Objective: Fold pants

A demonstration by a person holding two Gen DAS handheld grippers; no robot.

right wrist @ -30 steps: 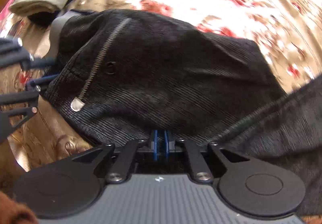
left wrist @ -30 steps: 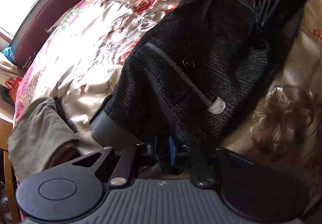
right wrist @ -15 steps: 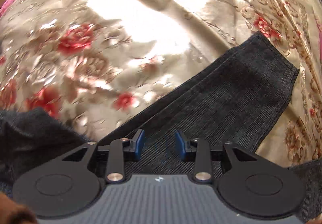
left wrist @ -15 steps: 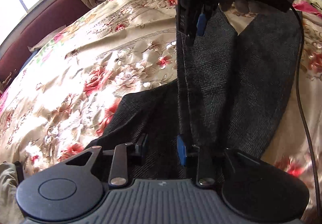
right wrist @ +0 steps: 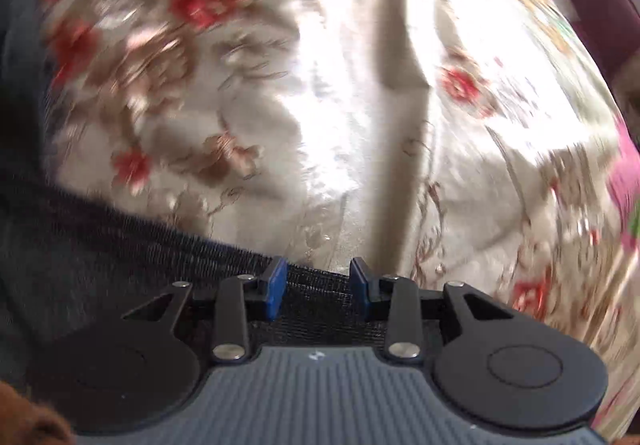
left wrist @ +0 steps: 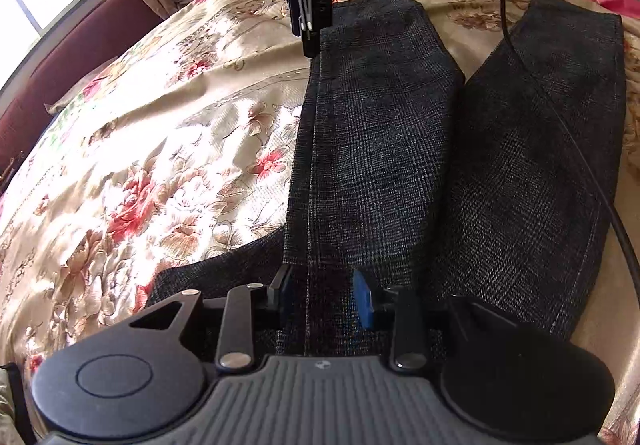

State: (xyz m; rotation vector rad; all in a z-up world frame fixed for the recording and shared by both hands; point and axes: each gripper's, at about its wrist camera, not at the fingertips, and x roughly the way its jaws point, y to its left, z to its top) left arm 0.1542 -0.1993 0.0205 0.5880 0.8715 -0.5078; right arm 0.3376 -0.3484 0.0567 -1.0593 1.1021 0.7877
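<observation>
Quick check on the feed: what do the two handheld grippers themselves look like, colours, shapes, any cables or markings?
Both match: the left gripper and right gripper have a ribbed grey body with a small white logo, two round black discs, black link arms with silver rivets, and jaws lined with blue pads. In the left wrist view, the right gripper shows as a black block, and a black cable runs across the pants.

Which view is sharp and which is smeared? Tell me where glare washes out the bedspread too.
Left wrist view: sharp, the weave of the pants is readable, with fisheye bending at the edges; sunlight glares on the floral bedspread left of the pants. Right wrist view: heavy motion blur smears the bedspread, with a blown-out white patch mid-frame; only the right claw stays crisp.
</observation>
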